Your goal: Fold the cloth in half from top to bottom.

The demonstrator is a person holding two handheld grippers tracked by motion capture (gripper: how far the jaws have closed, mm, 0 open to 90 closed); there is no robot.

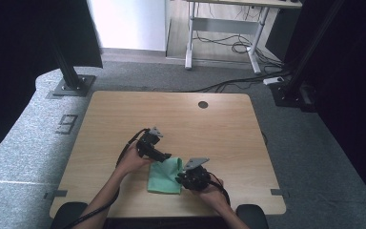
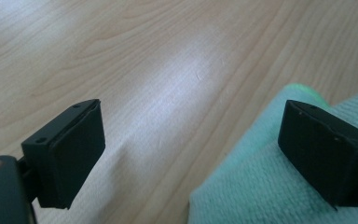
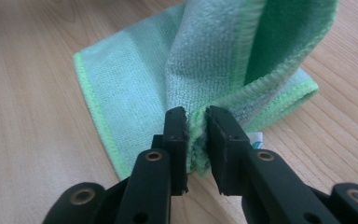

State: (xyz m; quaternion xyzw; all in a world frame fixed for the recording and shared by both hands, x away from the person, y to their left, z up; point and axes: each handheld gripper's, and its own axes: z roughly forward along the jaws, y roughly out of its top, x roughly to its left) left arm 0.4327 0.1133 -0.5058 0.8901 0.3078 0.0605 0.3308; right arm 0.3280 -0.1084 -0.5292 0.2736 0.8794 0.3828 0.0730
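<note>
Light wood desk (image 1: 124, 119), green cloth (image 3: 205, 51) half folded. Right gripper (image 3: 196, 122) fingers pinch its bunched edge; left gripper (image 2: 191, 140) fingers spread, empty. A loose pinch could drop the fold.

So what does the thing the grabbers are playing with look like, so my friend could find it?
Look at the wooden table, near the edge closest to the person. Between the left gripper and the right gripper lies a folded cloth. It is soft, fuzzy and mint green with a brighter green stitched edge, the only colourful thing there; the right gripper's jaws have a fold of it between them.
</note>
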